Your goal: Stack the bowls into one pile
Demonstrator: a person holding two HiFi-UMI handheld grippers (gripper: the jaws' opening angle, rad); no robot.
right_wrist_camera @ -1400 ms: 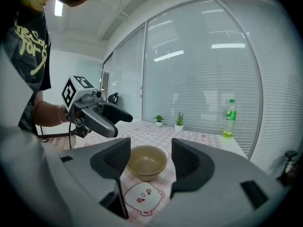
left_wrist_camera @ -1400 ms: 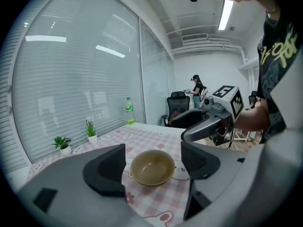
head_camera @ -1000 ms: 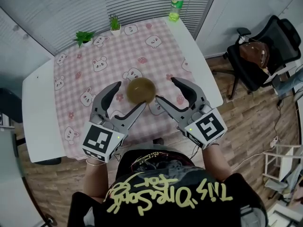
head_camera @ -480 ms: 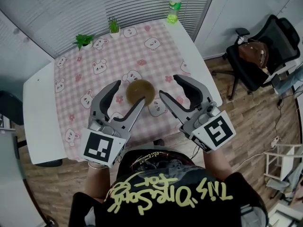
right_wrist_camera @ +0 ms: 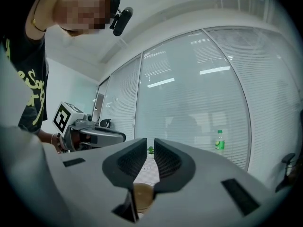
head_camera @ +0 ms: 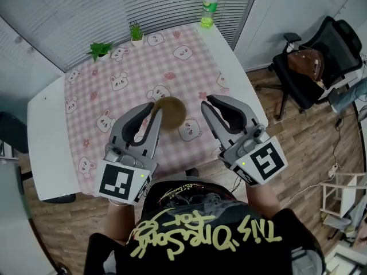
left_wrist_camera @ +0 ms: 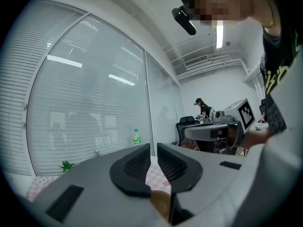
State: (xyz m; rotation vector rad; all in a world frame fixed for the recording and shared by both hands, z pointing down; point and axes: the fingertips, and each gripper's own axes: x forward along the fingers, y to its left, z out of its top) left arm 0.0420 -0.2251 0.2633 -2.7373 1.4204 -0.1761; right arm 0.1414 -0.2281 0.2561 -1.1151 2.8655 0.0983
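Note:
A brown bowl pile (head_camera: 171,112) rests on the pink checked cloth (head_camera: 114,79) near the table's front edge. My left gripper (head_camera: 153,109) hangs just left of it and my right gripper (head_camera: 206,102) just right of it, both raised above the cloth and apart from the bowls. Both pairs of jaws are closing, now nearly together, with nothing between them. In the left gripper view the pads (left_wrist_camera: 137,167) leave a thin slit and the bowl (left_wrist_camera: 161,205) shows below them. In the right gripper view the bowl (right_wrist_camera: 142,193) also lies beneath the narrow jaws.
A green bottle (head_camera: 209,7) stands at the table's far right corner, with two small potted plants (head_camera: 100,47) (head_camera: 136,32) along the far edge. The white table (head_camera: 51,136) shows bare at the left. A black office chair (head_camera: 309,67) stands on the wooden floor to the right.
Both grippers' jaws have gone from wide open to nearly together. Both have lifted slightly. The bowls have stayed in place.

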